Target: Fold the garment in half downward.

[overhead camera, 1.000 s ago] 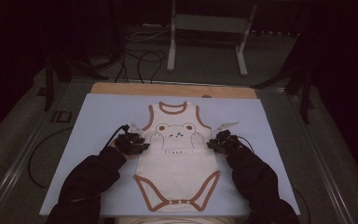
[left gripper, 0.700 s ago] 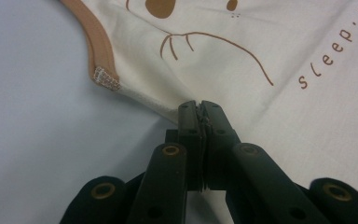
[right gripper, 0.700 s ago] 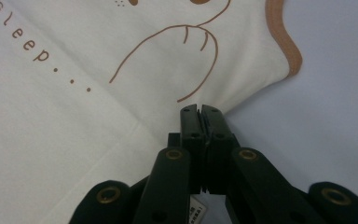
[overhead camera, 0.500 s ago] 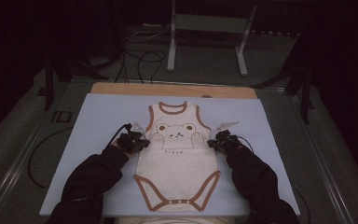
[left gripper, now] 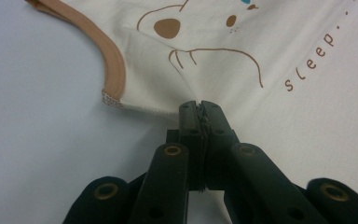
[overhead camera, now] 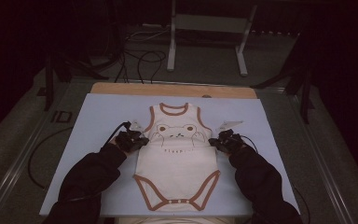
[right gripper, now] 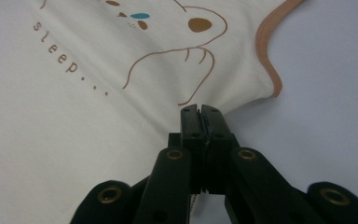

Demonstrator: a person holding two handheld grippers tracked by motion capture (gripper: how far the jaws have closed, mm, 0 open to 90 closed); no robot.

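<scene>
right now the left gripper (left gripper: 199, 108) and right gripper (right gripper: 199, 112) are each pinching a side seam of the cream bodysuit (overhead camera: 177, 158) lying flat on the pale blue mat (overhead camera: 98, 116), and such thin bites are risking fabric slipping free or bunching unevenly.

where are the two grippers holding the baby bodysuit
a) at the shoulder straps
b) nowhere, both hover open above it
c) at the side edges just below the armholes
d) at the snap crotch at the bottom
c: the left gripper and the right gripper each have their jaws shut on the side edge of the bodysuit, just below its brown-trimmed armholes.
</scene>
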